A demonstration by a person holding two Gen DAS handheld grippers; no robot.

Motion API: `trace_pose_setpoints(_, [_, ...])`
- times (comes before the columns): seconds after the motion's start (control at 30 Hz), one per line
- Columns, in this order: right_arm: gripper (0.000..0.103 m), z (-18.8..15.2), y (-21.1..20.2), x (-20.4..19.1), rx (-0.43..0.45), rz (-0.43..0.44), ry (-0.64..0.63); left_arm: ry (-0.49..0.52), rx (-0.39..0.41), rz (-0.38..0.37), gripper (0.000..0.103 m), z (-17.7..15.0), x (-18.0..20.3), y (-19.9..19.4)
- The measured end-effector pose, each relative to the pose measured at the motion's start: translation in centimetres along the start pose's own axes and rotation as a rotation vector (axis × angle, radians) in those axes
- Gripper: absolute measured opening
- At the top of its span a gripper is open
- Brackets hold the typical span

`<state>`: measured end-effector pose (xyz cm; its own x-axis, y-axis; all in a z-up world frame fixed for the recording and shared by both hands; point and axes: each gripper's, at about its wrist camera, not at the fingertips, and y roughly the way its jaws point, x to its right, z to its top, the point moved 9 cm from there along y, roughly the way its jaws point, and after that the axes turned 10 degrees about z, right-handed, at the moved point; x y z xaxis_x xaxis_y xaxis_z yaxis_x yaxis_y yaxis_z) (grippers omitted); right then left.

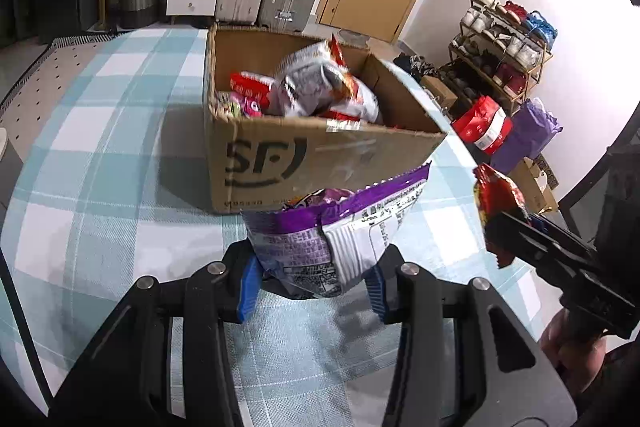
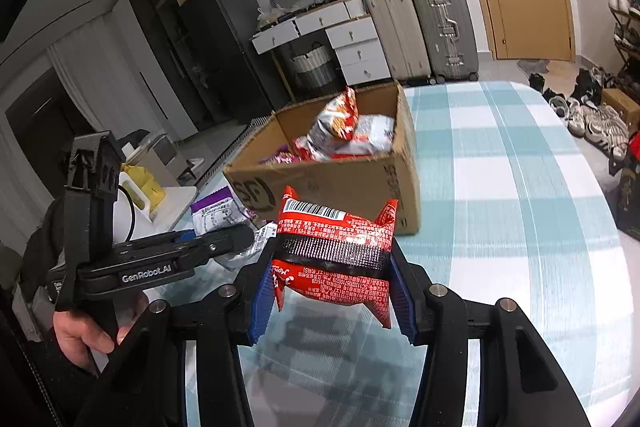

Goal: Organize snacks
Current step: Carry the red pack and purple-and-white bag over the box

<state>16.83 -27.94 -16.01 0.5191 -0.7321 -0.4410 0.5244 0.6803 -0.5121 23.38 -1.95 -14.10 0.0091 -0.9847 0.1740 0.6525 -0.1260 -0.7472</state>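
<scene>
Both tools holding snack bags near box [image 1: 320, 163]

Left tool [image 1: 312, 281] pinches purple bag [image 1: 332, 227]; right tool [image 2: 332, 291] pinches red bag [image 2: 336, 251] (both seemingly off the worktop [image 1: 100, 155]).

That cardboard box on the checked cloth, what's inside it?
The cardboard box holds a heap of snack packets: a silver and red bag on top, red and pink packets beside it. Whatever lies beneath the heap is covered.

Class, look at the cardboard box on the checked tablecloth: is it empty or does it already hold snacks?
It holds snacks. The cardboard box is open-topped, and several snack packets are piled inside, one poking above its rim.
</scene>
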Motion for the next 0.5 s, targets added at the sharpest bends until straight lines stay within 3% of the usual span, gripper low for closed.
trace_pose_setpoints(0.5, [0.051,6.7,1.1,-2.4,0.036,0.041,-0.074,0.028,0.08,0.001,0.04,5.8,-0.8,-4.2])
